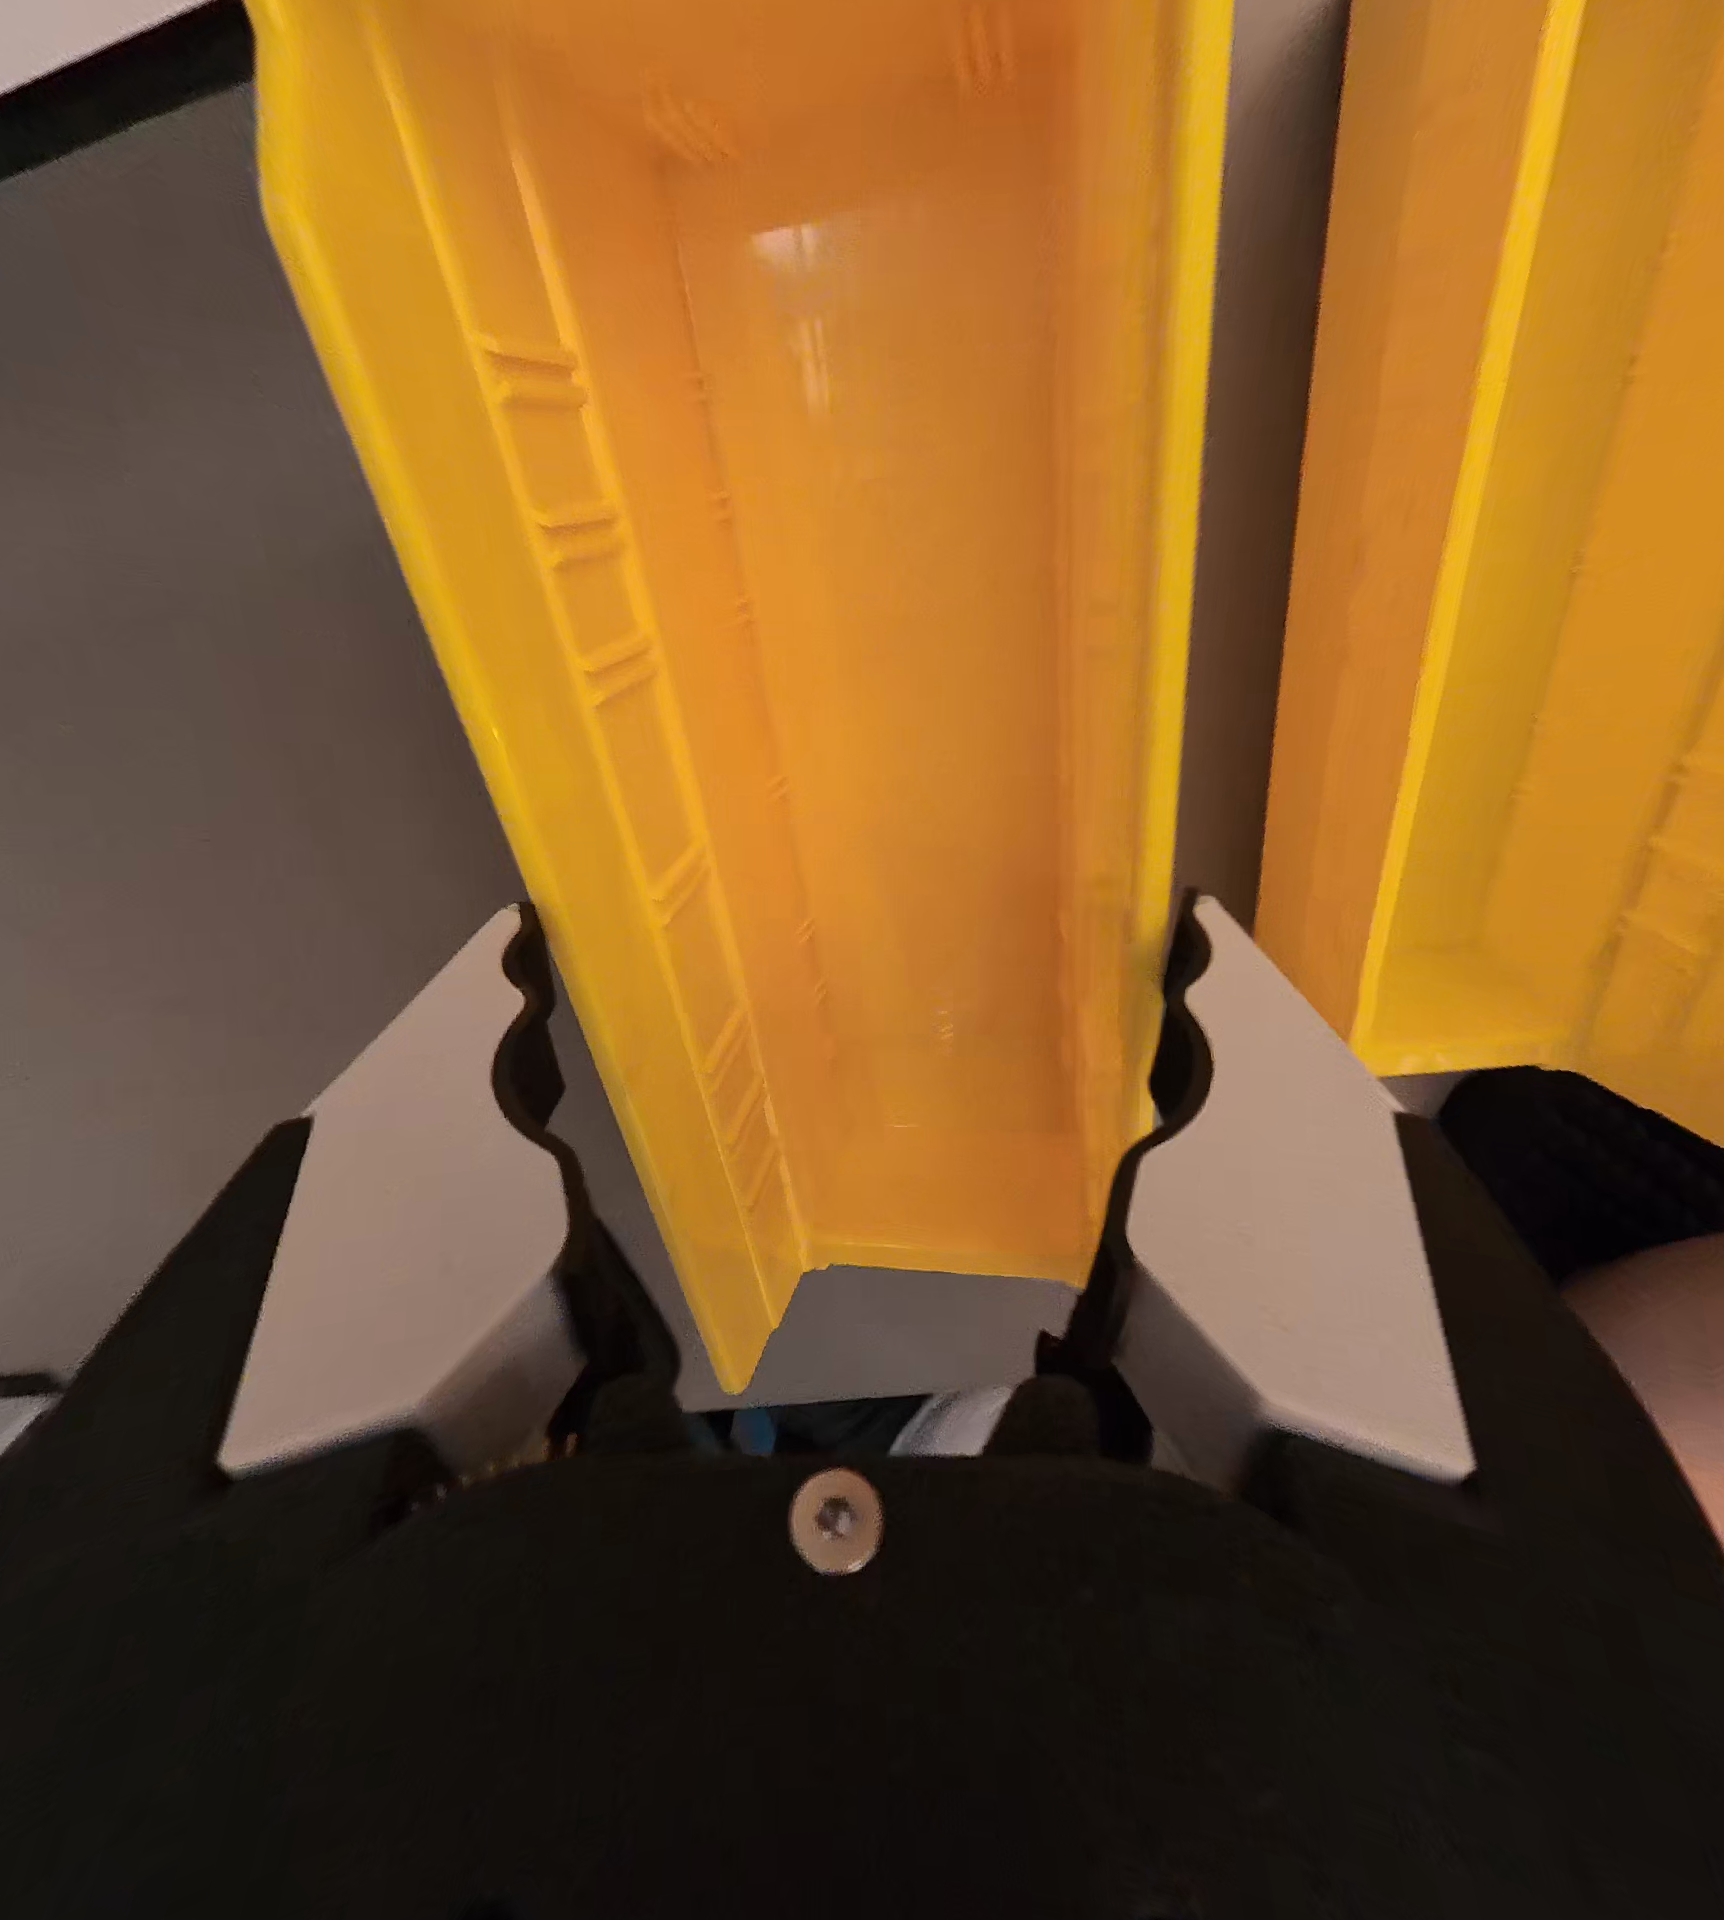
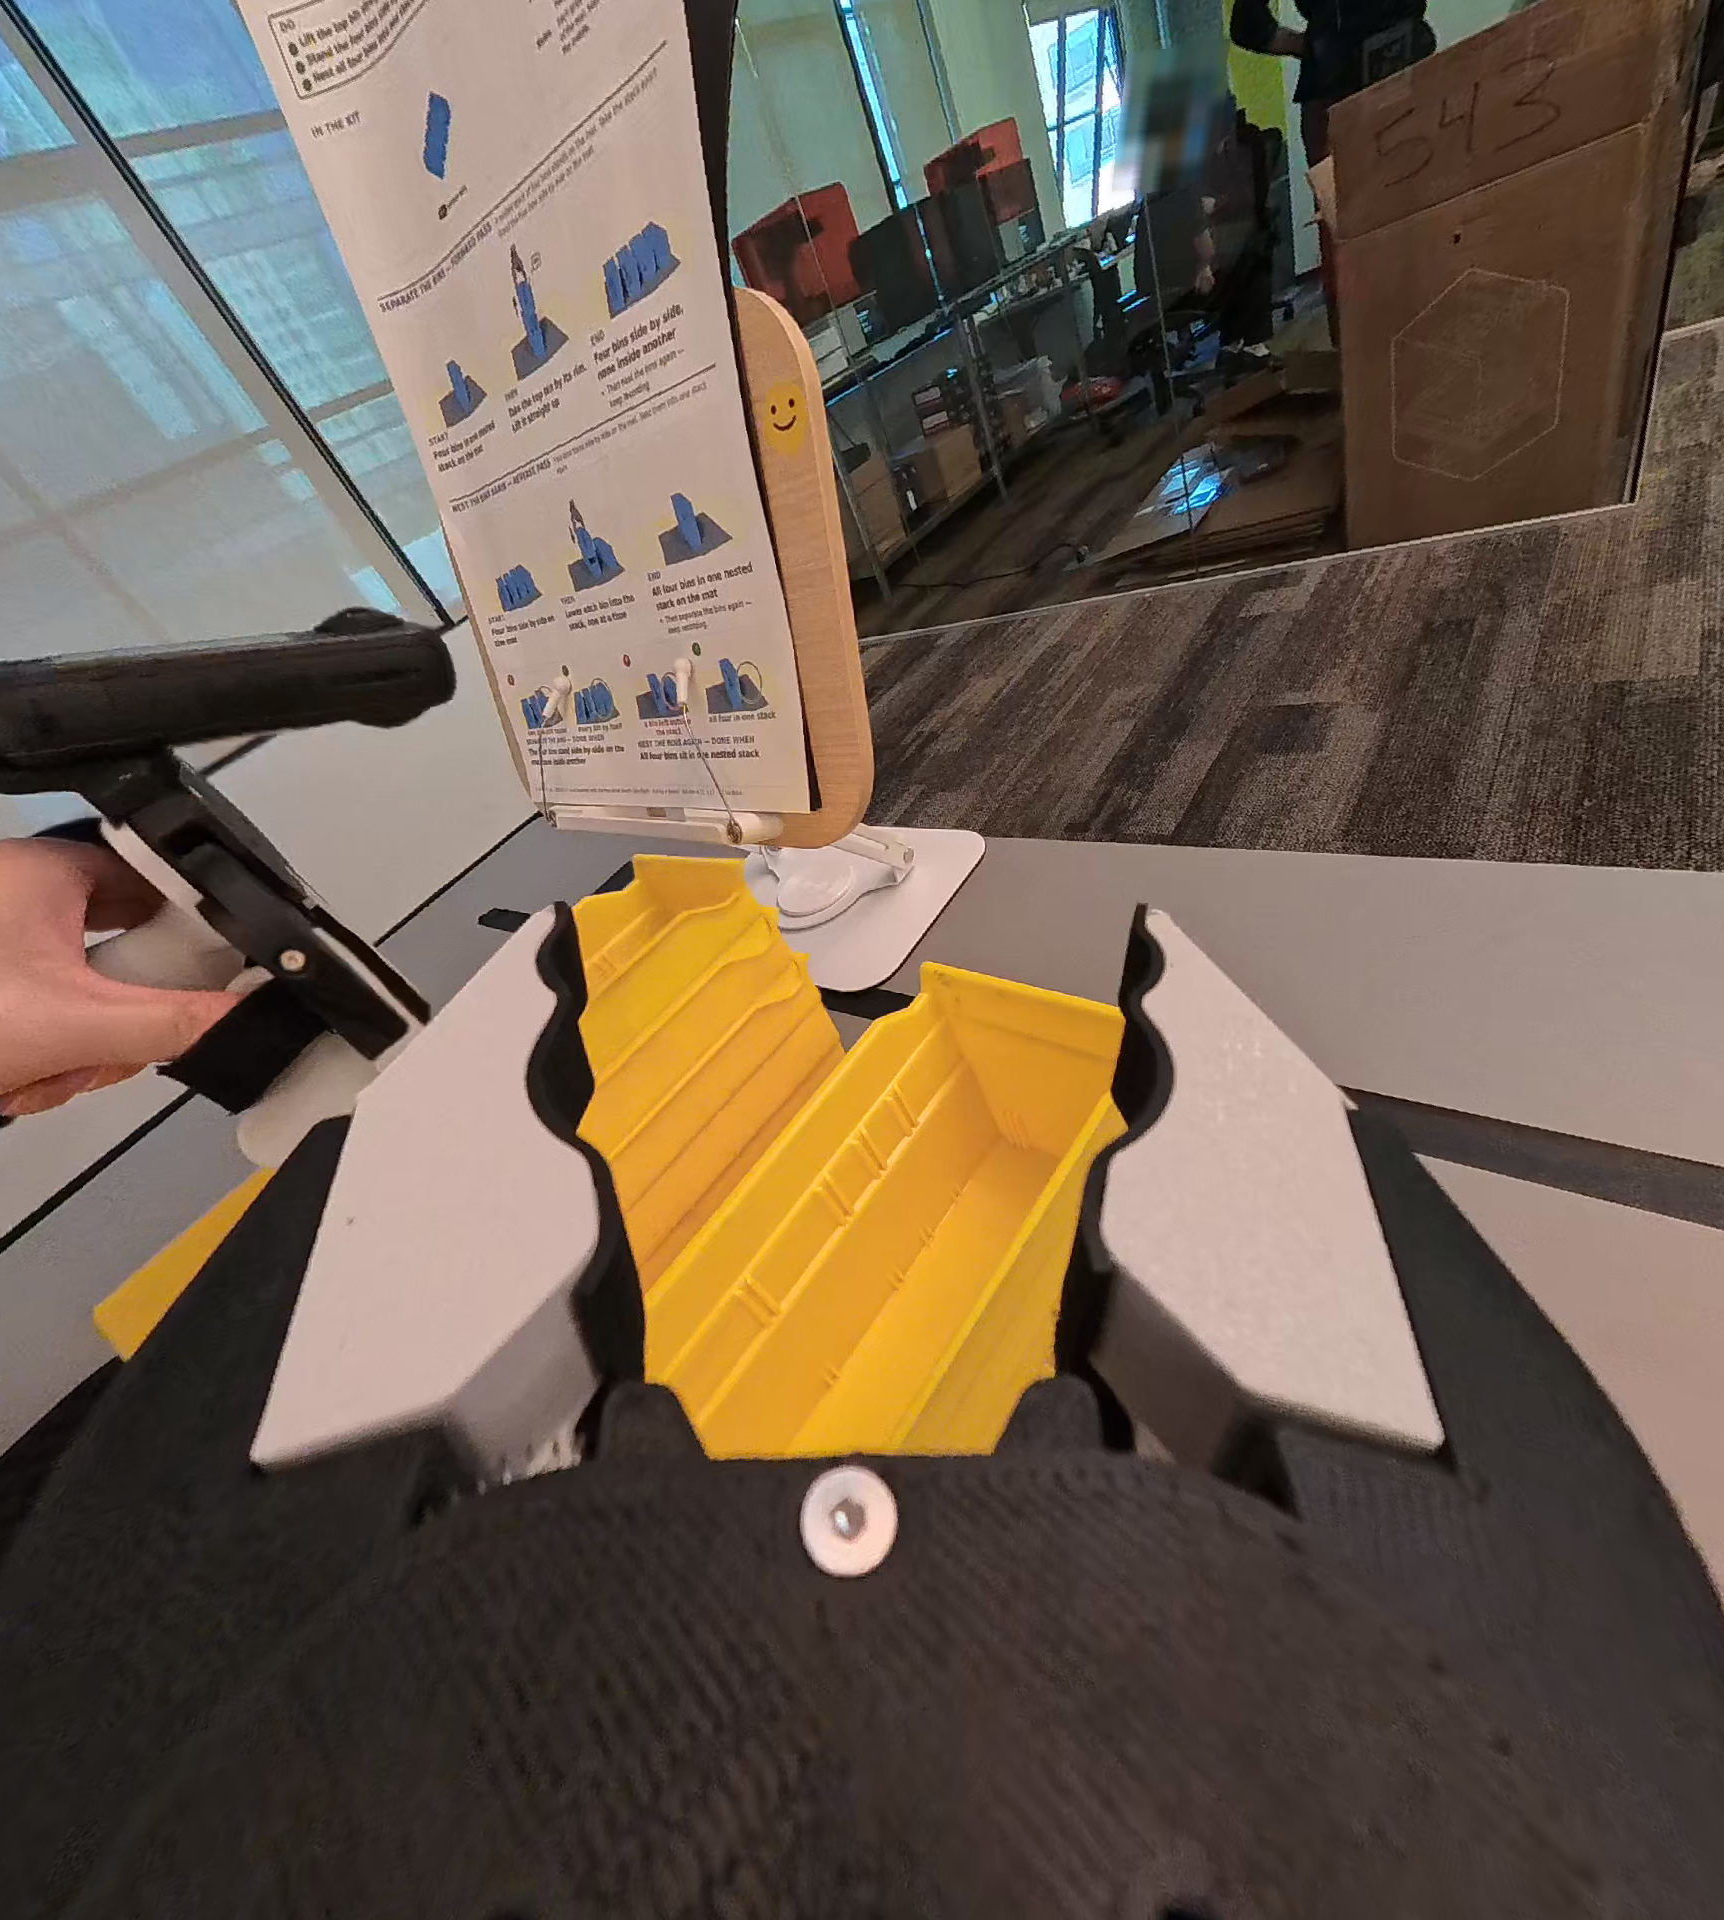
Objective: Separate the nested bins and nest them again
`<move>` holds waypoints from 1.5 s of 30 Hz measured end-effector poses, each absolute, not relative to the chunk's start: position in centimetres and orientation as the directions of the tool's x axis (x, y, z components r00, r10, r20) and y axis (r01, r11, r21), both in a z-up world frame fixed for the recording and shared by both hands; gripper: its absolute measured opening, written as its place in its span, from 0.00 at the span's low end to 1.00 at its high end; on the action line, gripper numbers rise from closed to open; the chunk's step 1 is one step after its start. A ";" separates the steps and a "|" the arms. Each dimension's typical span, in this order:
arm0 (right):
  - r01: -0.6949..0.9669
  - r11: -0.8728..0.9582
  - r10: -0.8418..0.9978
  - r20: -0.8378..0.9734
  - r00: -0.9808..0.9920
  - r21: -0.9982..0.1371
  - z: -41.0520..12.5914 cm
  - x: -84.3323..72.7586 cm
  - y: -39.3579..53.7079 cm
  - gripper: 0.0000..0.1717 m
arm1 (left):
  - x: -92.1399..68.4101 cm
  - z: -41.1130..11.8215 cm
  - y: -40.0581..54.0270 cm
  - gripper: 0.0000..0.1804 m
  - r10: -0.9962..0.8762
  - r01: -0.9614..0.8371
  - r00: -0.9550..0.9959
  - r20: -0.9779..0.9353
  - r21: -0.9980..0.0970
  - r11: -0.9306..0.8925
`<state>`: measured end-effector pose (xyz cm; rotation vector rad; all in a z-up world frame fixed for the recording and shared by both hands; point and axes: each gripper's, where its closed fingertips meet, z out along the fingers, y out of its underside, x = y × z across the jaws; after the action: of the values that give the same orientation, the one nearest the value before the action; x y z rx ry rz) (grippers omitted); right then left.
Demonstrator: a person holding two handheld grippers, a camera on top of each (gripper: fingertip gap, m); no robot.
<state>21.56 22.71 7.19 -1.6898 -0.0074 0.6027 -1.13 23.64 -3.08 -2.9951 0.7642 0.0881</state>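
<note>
In the left wrist view my left gripper (image 1: pixel 863 909) is shut on a long yellow bin (image 1: pixel 889 675). Both pads (image 1: pixel 1175 997) press on its outer side walls near the near end, with the open top facing the camera. A second yellow bin (image 1: pixel 1564 623) lies just to its right. In the right wrist view my right gripper (image 2: pixel 850 914) is shut on that yellow bin (image 2: pixel 889 1195), which fills the gap between the pads. A nested stack of yellow bins (image 2: pixel 692 1039) stands just beyond the left pad. The left-held bin's corner (image 2: pixel 172 1288) shows at the lower left.
A person's hand (image 2: pixel 6 987) holds the left gripper's black handle (image 2: pixel 162 696) at the left. An instruction sheet on a wooden-edged stand (image 2: pixel 577 468) stands behind the bins on a white base (image 2: pixel 889 904). The grey table (image 2: pixel 1357 987) extends to the right. A cardboard box (image 2: pixel 1492 312) stands beyond the glass.
</note>
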 end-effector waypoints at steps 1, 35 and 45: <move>-0.323 -0.223 0.333 -0.383 0.862 -0.920 7.2 21.5 22.7 0.60 | -0.5 -3.0 23.5 0.66 -0.473 -0.474 0.881 -0.025 -0.042 -0.880; -0.273 -0.316 0.349 -0.379 0.857 -0.908 5.1 19.7 23.5 0.60 | -0.8 -3.1 22.5 0.63 -0.416 -0.417 0.909 0.014 0.045 -0.908; -0.281 -0.320 0.348 -0.388 0.854 -0.905 5.0 19.8 23.6 0.60 | -3.2 7.4 22.4 0.65 -0.441 -0.440 0.896 0.057 -0.028 -0.898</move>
<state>19.80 23.61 5.00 -1.7892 -0.0512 0.6296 -3.16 22.39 7.39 -3.0448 0.7073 -0.0969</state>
